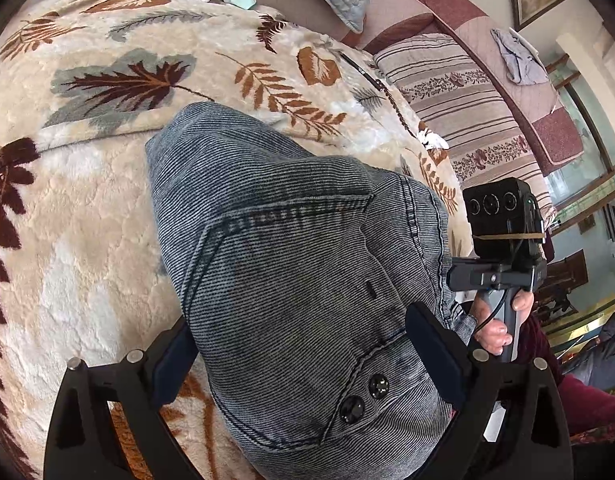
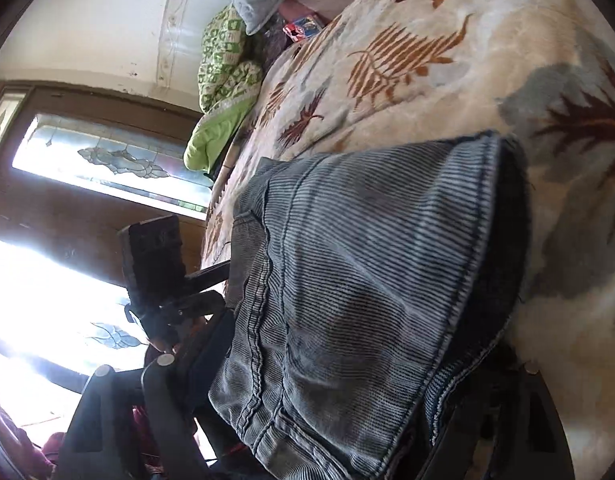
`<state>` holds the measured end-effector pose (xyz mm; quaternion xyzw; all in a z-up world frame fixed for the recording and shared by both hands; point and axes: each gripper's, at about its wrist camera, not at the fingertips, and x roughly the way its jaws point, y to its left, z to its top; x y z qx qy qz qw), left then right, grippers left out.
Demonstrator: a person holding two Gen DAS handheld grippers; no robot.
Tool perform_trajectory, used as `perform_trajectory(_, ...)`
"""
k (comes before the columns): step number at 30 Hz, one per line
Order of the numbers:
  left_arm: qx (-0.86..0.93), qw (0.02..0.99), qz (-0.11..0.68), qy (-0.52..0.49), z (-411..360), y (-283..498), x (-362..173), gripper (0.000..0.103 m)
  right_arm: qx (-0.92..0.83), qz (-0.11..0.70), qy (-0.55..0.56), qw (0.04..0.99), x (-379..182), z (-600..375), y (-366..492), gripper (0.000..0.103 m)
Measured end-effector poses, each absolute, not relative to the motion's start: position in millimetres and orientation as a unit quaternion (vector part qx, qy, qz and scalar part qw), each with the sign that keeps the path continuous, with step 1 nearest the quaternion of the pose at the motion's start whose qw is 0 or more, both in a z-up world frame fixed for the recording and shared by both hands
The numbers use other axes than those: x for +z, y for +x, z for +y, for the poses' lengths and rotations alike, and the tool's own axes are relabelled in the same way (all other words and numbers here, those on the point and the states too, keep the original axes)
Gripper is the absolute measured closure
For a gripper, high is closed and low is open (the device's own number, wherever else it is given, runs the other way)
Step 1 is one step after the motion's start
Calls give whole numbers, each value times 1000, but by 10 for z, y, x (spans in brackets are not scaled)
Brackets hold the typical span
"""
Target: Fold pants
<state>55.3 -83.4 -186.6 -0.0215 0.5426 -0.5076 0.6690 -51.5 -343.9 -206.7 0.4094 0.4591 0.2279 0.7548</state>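
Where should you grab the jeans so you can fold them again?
Judging by their pose, grab the jeans at the thick waistband end by the two dark buttons, nearest the camera. It bunches up off the leaf-print blanket, so come from the near side with fingers around the sewn edge.

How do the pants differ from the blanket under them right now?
The pants are blue-grey ribbed denim with seams, a pocket and two dark buttons; the blanket is cream plush printed with brown and grey leaves. The pants lie bunched in a folded heap; the blanket is spread wide beneath. Both are soft fabric on the bed.
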Motion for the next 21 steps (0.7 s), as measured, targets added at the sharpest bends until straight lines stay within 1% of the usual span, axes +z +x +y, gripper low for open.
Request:
perform_trajectory(2, -512, 672, 534, -18, -833, 529, -1838, 5, 226, 454, 393, 767, -2012, -3319, -497, 17)
perform_trajectory(4, -517, 677, 524, -14, -826, 500, -1807, 6, 223, 448, 389, 774, -1977, -3238, -482, 22)
perform_trajectory(7, -523, 684, 509, -13, -799, 461, -1753, 8, 214, 436, 369, 792, -1871, -3160, -498, 42)
perform_trajectory(8, -525, 686, 504, -13, -786, 449, -1733, 9, 215, 426, 369, 798, -1829, -3156, -516, 52)
perform_trajectory(9, -526, 689, 498, -12, -773, 438, -1710, 14, 219, 414, 368, 803, -1776, -3162, -537, 55)
perform_trajectory(10, -528, 692, 493, -12, -759, 423, -1685, 18, 223, 405, 363, 809, -1719, -3154, -554, 55)
perform_trajectory(11, -530, 693, 489, -12, -748, 413, -1664, 20, 226, 398, 354, 816, -1668, -3123, -562, 57)
perform_trajectory(12, -530, 695, 486, -13, -733, 403, -1643, 23, 227, 394, 347, 820, -1642, -3116, -585, 57)
perform_trajectory(13, -528, 699, 483, -13, -723, 390, -1626, 30, 227, 391, 344, 823, -1618, -3089, -587, 58)
perform_trajectory(14, -524, 703, 480, -13, -708, 381, -1609, 33, 226, 388, 344, 825, -1600, -3072, -587, 58)
perform_trajectory(15, -522, 706, 478, -14, -694, 377, -1591, 40, 226, 386, 343, 826, -1581, -3064, -587, 59)
perform_trajectory(16, -519, 710, 475, -18, -674, 383, -1571, 54, 226, 383, 343, 827, -1562, -3063, -583, 59)
perform_trajectory(17, -514, 714, 475, -20, -654, 393, -1547, 58, 227, 379, 346, 828, -1538, -3062, -569, 59)
perform_trajectory(21, -505, 735, 451, -26, -597, 394, -1365, 61, 234, 364, 356, 828, -1404, -3051, -490, 60)
